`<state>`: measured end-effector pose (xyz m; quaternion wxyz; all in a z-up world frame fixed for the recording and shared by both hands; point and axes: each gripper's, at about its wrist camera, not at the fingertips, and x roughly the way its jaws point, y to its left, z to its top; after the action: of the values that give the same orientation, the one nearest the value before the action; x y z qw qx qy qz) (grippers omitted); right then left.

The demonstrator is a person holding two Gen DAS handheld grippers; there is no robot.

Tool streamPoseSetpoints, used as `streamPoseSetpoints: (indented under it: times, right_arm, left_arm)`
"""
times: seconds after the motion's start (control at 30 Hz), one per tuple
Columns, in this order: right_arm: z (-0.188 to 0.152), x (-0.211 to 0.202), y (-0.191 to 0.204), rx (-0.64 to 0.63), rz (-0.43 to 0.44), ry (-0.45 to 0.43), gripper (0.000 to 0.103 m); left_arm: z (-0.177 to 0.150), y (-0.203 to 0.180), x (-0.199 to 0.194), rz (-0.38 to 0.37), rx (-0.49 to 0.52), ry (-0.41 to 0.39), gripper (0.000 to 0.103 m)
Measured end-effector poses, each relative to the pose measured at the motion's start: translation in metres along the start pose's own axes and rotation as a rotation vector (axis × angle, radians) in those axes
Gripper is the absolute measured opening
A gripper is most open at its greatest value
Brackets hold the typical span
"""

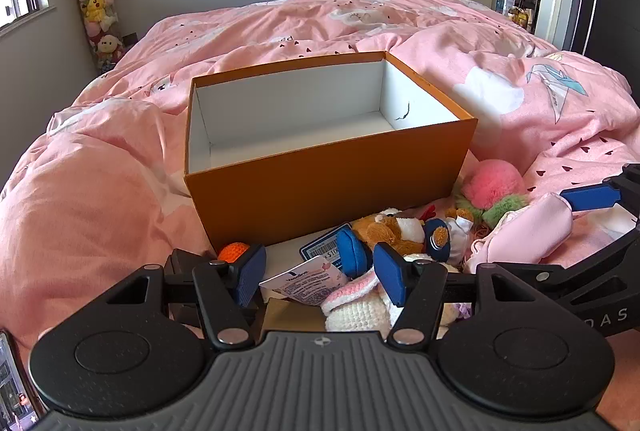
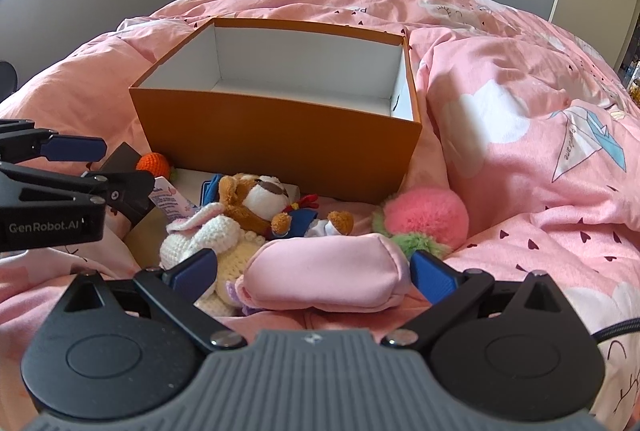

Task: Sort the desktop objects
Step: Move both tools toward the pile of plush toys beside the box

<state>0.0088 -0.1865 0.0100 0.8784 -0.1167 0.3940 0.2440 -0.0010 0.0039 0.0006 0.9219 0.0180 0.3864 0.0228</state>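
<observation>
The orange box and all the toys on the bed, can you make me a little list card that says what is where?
box: orange box, open, white inside, nothing seen in it
toys: in front of the box on the pink duvet
pink pouch: between the right gripper fingers, jaws wide
brown plush: behind the pouch
crochet bunny: left of the pouch
pink pompom: right of the plush
left gripper: open over the toys

A box stood on the bed. Before the box lay plush toys, with a pouch nearest the camera.
</observation>
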Motion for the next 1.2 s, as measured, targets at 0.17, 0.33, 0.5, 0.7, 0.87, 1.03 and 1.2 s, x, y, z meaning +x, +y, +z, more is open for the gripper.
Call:
streamPoseSetpoints:
  times: [0.17, 0.33, 0.5, 0.7, 0.87, 1.03, 1.2]
  right_arm:
    - [0.0, 0.0, 0.0, -0.001, -0.001, 0.002, 0.102]
    - [0.0, 0.001, 0.0, -0.001, -0.001, 0.003, 0.102]
    - [0.0, 0.001, 0.001, -0.001, -0.001, 0.004, 0.102]
    - [-0.001, 0.002, 0.001, -0.002, -0.002, 0.004, 0.102]
    - [-0.001, 0.003, 0.0, 0.0, -0.001, 0.004, 0.102]
    - [0.0, -0.001, -0.009, 0.018, 0.04, -0.011, 0.102]
    - [0.003, -0.008, -0.022, -0.017, 0.064, -0.005, 0.08]
  left_arm:
    - [0.0, 0.0, 0.001, -0.003, 0.0, 0.009, 0.07]
    - [0.0, 0.001, 0.002, -0.01, -0.009, 0.019, 0.07]
    - [0.0, 0.002, 0.002, -0.013, -0.011, 0.021, 0.07]
    - [-0.001, 0.002, 0.004, -0.015, -0.016, 0.034, 0.07]
    - [-0.001, 0.002, 0.004, -0.018, -0.015, 0.039, 0.07]
    - [0.001, 0.006, 0.005, -0.026, -0.027, 0.051, 0.07]
    - [0.001, 0.015, 0.006, -0.036, -0.046, 0.075, 0.067]
